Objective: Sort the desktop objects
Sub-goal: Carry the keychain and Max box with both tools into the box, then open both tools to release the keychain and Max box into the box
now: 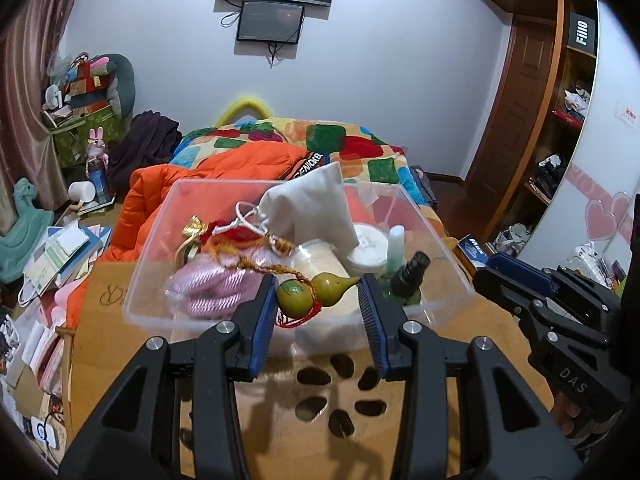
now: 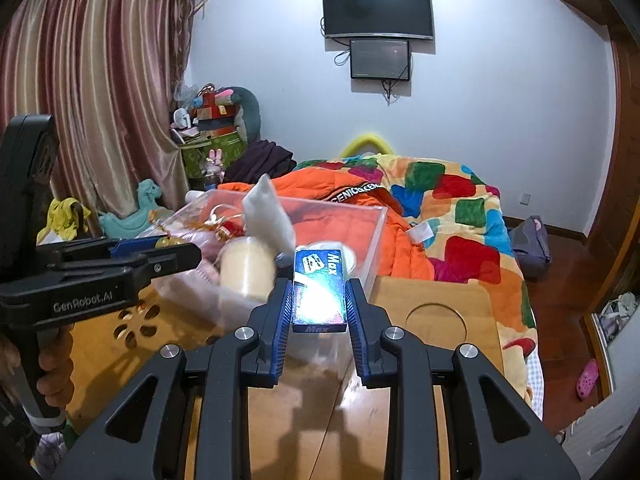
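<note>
Hovering at clear bin [image 1: 440,240] rim: right gripper [image 2: 318,300] clamps Max box [image 2: 320,284]

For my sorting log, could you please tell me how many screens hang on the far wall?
2: a large dark screen high on the wall, and a smaller screen directly below it, touching its lower edge. Both appear in each wrist view; none seems hidden.

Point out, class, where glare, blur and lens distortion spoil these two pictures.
Right wrist view: glare whitens the top of the blue Max box held in the right claw; the cream jar is blurred. Left wrist view: the wardrobe bows from fisheye distortion; dark vignette fills the corners.
</note>
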